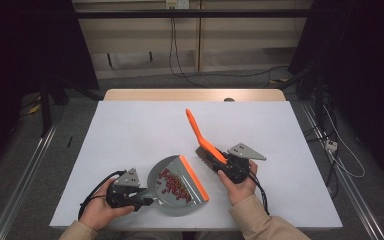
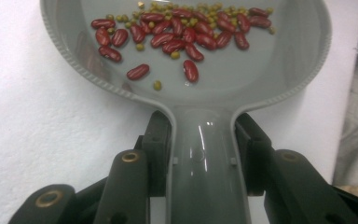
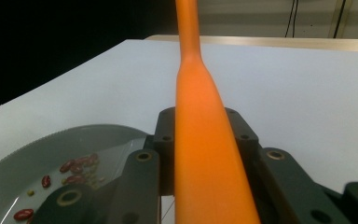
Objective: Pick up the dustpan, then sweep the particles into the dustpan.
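Note:
A grey dustpan (image 1: 166,200) with an orange lip (image 1: 195,179) lies at the table's front middle. Red kidney beans and small green beans (image 1: 174,184) are piled inside it. My left gripper (image 1: 146,201) is shut on the dustpan's handle (image 2: 207,163), and the beans (image 2: 182,32) lie just beyond the left gripper (image 2: 205,123). My right gripper (image 1: 216,159), to the right of the pan, is shut on an orange brush (image 1: 199,132) whose handle rises up and away from it. In the right gripper view that handle (image 3: 198,93) runs up between the pads of the right gripper (image 3: 200,116), with the dustpan (image 3: 51,149) low at the left.
A white board (image 1: 130,130) covers the table, with a wooden edge (image 1: 195,94) showing at the back. Cables (image 1: 330,145) run over the floor to the right, and dark stands flank both sides. No other object lies on the board.

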A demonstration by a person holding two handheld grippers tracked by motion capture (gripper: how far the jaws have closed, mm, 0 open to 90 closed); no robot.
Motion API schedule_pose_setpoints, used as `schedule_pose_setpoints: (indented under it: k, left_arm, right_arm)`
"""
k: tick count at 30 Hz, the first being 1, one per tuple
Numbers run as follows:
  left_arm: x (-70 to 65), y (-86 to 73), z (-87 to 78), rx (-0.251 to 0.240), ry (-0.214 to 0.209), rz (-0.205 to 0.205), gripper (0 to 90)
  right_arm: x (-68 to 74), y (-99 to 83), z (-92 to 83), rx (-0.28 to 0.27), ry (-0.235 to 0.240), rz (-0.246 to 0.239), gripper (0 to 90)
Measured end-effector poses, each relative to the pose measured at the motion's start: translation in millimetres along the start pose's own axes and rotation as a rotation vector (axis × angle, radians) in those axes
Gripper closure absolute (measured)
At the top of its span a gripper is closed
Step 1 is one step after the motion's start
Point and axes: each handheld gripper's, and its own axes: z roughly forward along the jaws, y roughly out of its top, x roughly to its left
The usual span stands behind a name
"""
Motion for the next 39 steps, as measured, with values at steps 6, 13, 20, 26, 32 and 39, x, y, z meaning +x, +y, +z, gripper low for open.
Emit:
schedule_pose_setpoints:
  k: [6, 13, 20, 26, 32, 39]
  left_arm:
    - [2.4, -0.8, 0.7, -0.024, 0.031, 0.001, 63.5]
    - [8.7, -1.6, -4.3, -0.081, 0.072, -0.039, 63.5]
    - [17.5, -3.2, -12.3, -0.136, 0.138, -0.093, 63.5]
    - [27.3, -6.6, -20.2, -0.164, 0.204, -0.146, 63.4]
    - [39.1, -11.1, -25.4, -0.178, 0.263, -0.208, 63.4]
    - [50.0, -15.7, -28.7, -0.193, 0.331, -0.260, 63.4]
  right_arm:
    - [-4.3, 0.9, -4.1, -0.010, -0.005, -0.002, 70.6]
    - [-12.3, 1.6, -9.6, -0.016, -0.019, 0.001, 70.6]
    - [-16.8, 2.8, -11.9, -0.021, -0.023, 0.003, 70.6]
    - [-18.2, 3.2, -12.3, -0.020, -0.022, 0.007, 70.6]
    - [-21.0, 3.5, -13.4, -0.022, -0.026, 0.003, 70.6]
    - [-25.7, 4.1, -17.6, -0.030, -0.030, 0.009, 70.6]
